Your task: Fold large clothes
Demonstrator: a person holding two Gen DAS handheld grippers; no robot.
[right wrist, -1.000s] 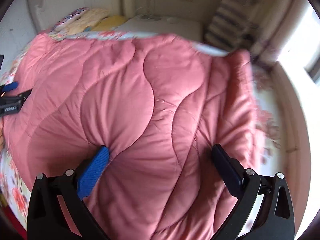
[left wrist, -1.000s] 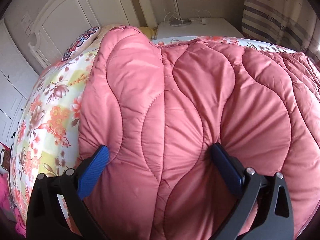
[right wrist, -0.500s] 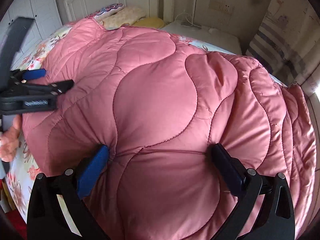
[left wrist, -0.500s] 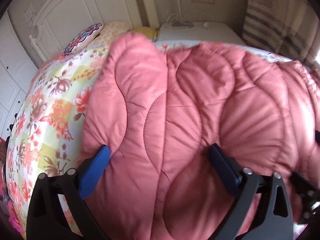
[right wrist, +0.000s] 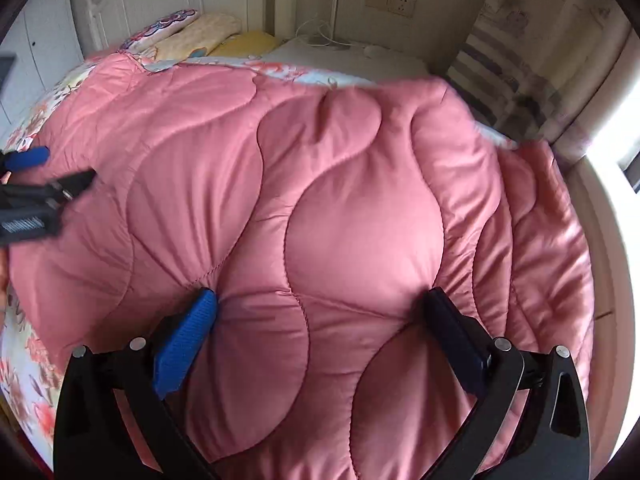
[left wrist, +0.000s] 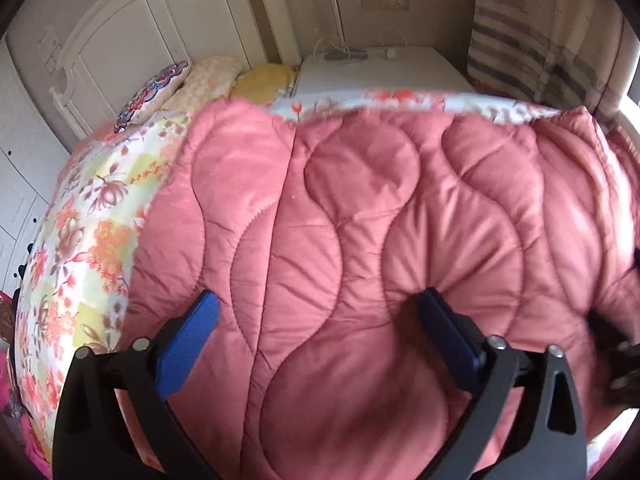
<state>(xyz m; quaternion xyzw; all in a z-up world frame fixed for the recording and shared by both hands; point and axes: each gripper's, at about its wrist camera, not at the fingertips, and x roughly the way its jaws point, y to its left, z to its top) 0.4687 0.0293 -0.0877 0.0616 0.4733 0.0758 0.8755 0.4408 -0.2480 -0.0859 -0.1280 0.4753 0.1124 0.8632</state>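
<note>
Between the left gripper (left wrist: 316, 312) fingers, spread wide, a bulge of pink quilt (left wrist: 360, 240) pressing both pads; same for the right gripper (right wrist: 320, 308), wide apart, quilt bunched between; floral bedsheet (left wrist: 80, 240) beyond the left finger, pillows (right wrist: 208, 32) far ahead

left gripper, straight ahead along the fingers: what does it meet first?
The pink quilt. The left gripper stands wide open with the quilt bulging between its pads, so any advance probably pushes straight into that padding. The floral sheet lies off to the left.
</note>
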